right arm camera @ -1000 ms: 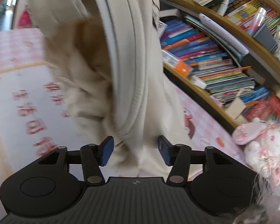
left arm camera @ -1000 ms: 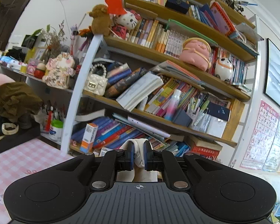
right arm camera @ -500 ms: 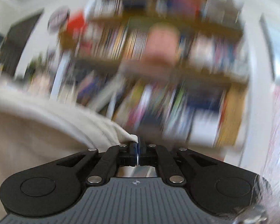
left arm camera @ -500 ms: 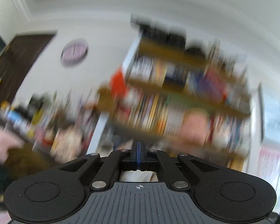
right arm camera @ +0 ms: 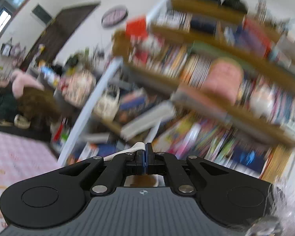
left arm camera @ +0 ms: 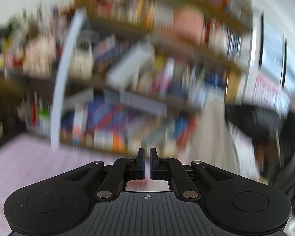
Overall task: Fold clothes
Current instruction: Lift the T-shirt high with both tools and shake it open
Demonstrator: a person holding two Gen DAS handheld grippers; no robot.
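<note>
Both views are blurred by motion. My right gripper (right arm camera: 145, 151) is shut, with a cream fabric edge (right arm camera: 136, 147) pinched at its fingertips and trailing off to the left behind the left finger. My left gripper (left arm camera: 147, 163) shows a narrow gap between its blue pads, and nothing is visible in that gap. A cream garment (left arm camera: 212, 135) hangs as a pale vertical band to the right of my left gripper, apart from it. Beside that band is a dark blurred shape (left arm camera: 265, 123) with a green light.
A crowded bookshelf (right arm camera: 206, 90) with a white side post (left arm camera: 59, 98) fills the background close ahead. The pink checked tablecloth (left arm camera: 29, 161) lies below at the left, also seen in the right wrist view (right arm camera: 13, 153). Plush toys and clutter (right arm camera: 29, 98) sit at far left.
My left gripper's jaws have parted slightly and the cream cloth it held a second ago is gone from them. My right gripper closed on the cloth edge and keeps hold. Both cameras swing fast.
</note>
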